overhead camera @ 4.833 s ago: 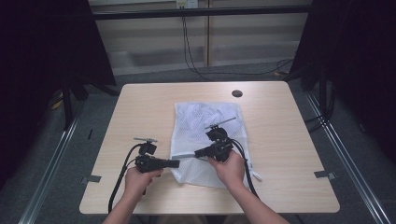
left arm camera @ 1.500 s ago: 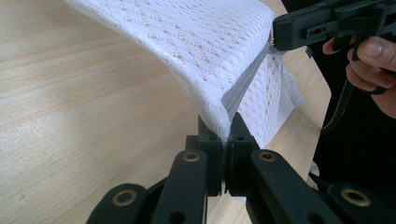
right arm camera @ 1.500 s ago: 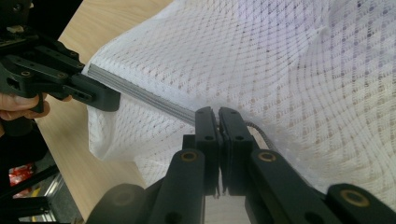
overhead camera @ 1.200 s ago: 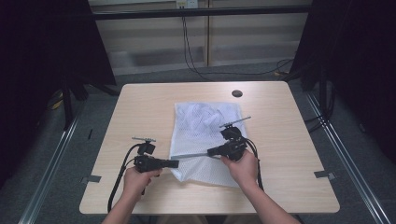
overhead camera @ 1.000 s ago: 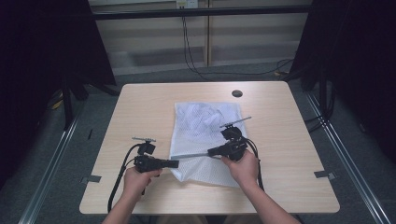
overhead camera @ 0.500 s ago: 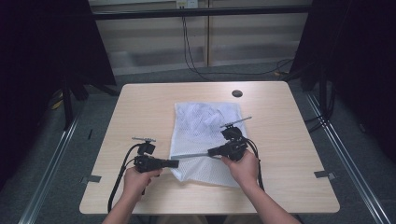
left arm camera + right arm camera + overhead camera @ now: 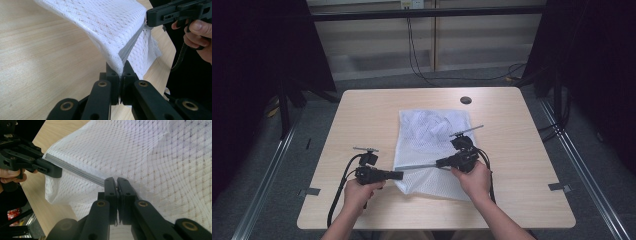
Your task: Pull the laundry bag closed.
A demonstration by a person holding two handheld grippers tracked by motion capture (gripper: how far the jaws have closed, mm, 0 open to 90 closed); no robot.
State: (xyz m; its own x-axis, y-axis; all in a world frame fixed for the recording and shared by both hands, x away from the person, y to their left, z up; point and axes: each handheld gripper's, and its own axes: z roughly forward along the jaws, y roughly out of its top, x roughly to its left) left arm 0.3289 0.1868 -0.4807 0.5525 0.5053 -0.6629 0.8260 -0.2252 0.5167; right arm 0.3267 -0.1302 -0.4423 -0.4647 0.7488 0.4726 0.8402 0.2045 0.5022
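The left gripper (image 7: 121, 72) and right gripper (image 7: 117, 185) each pinch the grey zipper (image 7: 75, 172) of the white mesh bag (image 7: 432, 145), stretched taut above the wooden table (image 7: 522, 145), whose pull is hidden between the right jaws.

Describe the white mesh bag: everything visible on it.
The mesh bag is white netted fabric with a grey zipper strip along its near part. It lies mostly flat on the wooden table, something white bunched inside toward the far end. The left gripper is shut on the zipper's left end, and the right gripper is shut farther along it, so the zipper runs taut between them and lifts the fabric there.
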